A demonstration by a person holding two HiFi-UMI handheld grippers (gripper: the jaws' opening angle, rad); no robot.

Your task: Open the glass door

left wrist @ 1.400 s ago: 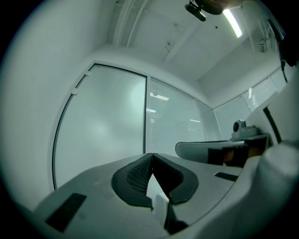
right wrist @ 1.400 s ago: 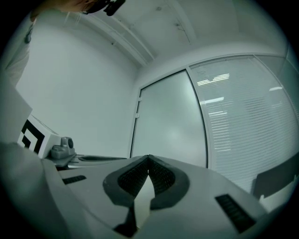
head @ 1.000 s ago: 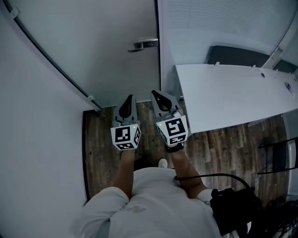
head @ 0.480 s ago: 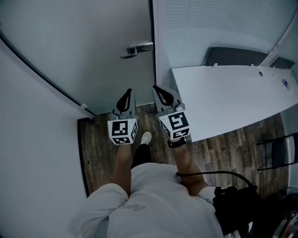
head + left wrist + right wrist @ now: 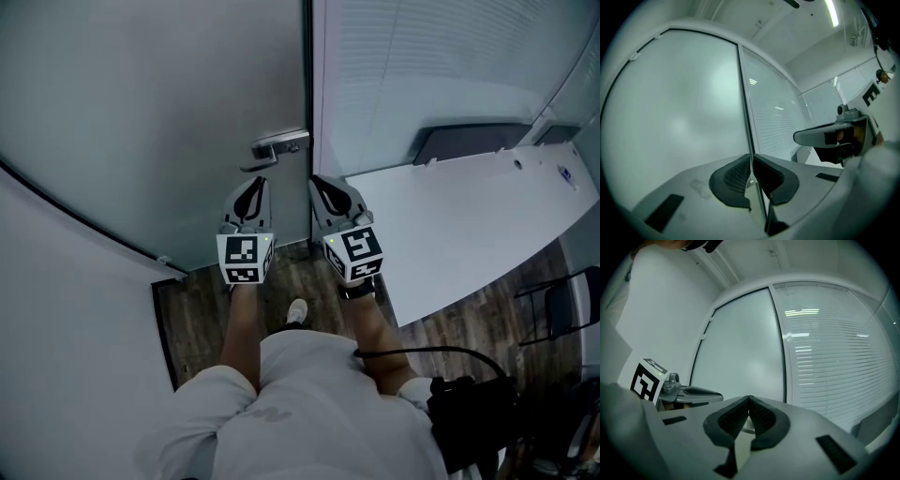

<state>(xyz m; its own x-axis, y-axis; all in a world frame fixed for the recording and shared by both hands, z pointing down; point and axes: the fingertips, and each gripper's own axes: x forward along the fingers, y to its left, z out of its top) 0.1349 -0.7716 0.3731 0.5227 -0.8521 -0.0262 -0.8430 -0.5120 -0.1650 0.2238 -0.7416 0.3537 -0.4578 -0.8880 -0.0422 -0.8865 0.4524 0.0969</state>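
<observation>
Door handle (image 5: 278,146) sits just ahead of both grippers, its lever lying crosswise on the glass door (image 5: 141,112), free end twd the left. Left gripper (image 5: 255,187) looks nearer that end, right gripper (image 5: 319,186) alongside. Both clenched, nothing held.

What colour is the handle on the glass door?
Silver metal door handle; the head view shows it best.

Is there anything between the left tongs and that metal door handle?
No. In the head view, the gap from the left tongs to the door handle shows only the frosted glass door behind it.
</observation>
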